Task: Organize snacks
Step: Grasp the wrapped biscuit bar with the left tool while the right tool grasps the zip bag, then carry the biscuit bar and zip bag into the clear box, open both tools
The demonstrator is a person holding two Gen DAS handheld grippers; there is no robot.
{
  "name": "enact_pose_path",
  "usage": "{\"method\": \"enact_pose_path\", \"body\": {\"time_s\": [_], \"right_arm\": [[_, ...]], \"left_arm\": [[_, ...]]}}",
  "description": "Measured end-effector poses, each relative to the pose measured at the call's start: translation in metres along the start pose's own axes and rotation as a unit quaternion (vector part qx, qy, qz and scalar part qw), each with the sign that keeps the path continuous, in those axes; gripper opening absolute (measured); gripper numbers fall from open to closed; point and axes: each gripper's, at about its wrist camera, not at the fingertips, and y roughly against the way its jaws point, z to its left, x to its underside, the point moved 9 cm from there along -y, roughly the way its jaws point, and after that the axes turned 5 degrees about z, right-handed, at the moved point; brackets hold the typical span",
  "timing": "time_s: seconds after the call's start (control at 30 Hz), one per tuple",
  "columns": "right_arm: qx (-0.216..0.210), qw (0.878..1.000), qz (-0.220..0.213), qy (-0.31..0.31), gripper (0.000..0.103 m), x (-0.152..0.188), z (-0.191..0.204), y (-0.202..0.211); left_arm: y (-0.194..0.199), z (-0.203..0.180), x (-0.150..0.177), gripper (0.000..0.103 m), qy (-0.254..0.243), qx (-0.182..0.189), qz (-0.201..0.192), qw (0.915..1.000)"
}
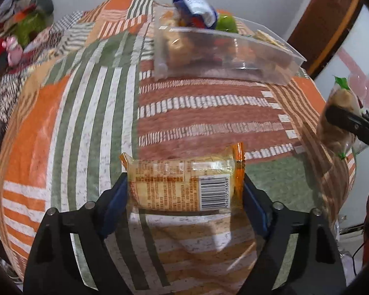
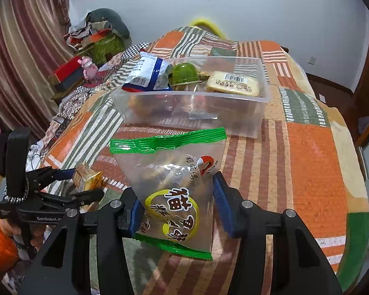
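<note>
Risk of slippage — glossy film, loosely pinched. Left gripper [image 1: 185, 184] clamped on an orange-ended snack packet [image 1: 182, 182], right gripper [image 2: 176, 204] on a green-edged clear bag [image 2: 171, 186], both held above the quilt [image 1: 86, 113]. Farther off, a clear plastic bin [image 2: 192, 113], already crowded — possible spill-over.

Snacks split between your two grips and the box.
You hold an orange-edged clear snack packet [image 1: 182, 184] left, a green-edged clear bag [image 2: 174, 191] right; the clear plastic box [image 2: 192, 113] lies farther, already part-filled.
</note>
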Motion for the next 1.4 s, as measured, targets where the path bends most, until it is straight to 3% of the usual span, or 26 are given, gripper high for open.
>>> {"method": "enact_pose_path", "body": {"time_s": [0.27, 0.83, 1.17, 1.4], "right_arm": [[0.009, 1.0, -0.02, -0.008, 0.047, -0.012, -0.017, 0.013], [0.03, 0.994, -0.104, -0.006, 0.047, -0.092, -0.046, 0.042], [0.042, 0.992, -0.122, -0.002, 0.047, -0.128, -0.059, 0.031], [0.045, 0.993, -0.113, 0.002, 0.047, -0.143, -0.068, 0.008]], "left_arm": [[0.034, -0.03, -0.041, 0.084, -0.037, -0.004, -0.056, 0.9978], [0.086, -0.077, -0.155, 0.084, -0.089, 0.003, -0.157, 0.9835], [0.061, -0.088, -0.208, 0.084, -0.088, 0.008, -0.159, 0.9833], [0.032, -0.088, -0.222, 0.084, -0.082, 0.009, -0.143, 0.9862]]}}
